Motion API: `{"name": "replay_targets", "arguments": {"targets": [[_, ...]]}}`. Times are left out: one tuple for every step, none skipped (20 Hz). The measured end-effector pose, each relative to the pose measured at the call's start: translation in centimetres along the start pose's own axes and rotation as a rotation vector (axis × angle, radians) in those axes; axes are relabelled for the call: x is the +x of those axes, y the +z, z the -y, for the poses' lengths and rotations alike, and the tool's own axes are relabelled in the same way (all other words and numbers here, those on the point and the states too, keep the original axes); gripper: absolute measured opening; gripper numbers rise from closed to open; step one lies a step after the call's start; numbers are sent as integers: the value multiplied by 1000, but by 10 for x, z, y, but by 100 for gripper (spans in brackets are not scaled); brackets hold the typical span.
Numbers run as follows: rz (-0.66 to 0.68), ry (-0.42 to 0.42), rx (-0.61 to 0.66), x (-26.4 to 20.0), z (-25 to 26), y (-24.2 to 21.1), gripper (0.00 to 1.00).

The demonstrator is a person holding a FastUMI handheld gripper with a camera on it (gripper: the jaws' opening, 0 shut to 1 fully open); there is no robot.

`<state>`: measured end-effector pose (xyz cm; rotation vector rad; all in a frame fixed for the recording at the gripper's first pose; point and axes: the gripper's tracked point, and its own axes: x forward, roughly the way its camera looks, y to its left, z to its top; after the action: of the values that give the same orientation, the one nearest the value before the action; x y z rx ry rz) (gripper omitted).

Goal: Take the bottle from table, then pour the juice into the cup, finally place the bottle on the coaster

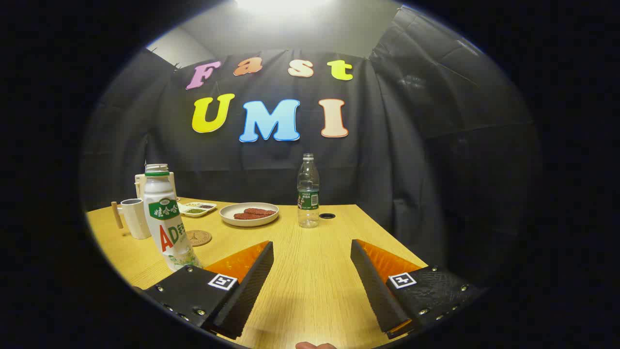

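Note:
A tall white juice bottle with a green neck ring and no cap stands upright on the wooden table, just left of my left finger and apart from it. Behind it to the left is a white cup with a wooden handle. A round cork coaster lies flat just right of the bottle. My gripper is open, its fingers spread wide over bare tabletop with nothing between them.
A clear plastic water bottle stands beyond the fingers near the table's far edge. A white plate with reddish food sits left of it, and a small divided dish further left. A dark round hole is beside the water bottle.

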<state>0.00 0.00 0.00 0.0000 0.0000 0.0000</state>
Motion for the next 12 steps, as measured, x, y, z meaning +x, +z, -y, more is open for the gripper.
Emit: {"name": "replay_targets", "arguments": {"targets": [[-2, -1, 2, 6, 1, 1, 98], [8, -9, 4, 12, 3, 3, 98], [9, -18, 9, 17, 6, 6, 98], [13, -17, 22, 22, 7, 9, 98], [19, -22, 42, 25, 8, 15, 98], [40, -27, 63, 28, 11, 22, 98], [65, -35, 71, 29, 15, 34, 98], [78, -52, 69, 29, 19, 42, 98], [86, -65, 66, 27, 21, 50, 98], [91, -65, 63, 22, 17, 60, 98], [84, -54, 61, 16, 11, 66, 98], [78, -40, 62, 8, 3, 72, 98]]}}
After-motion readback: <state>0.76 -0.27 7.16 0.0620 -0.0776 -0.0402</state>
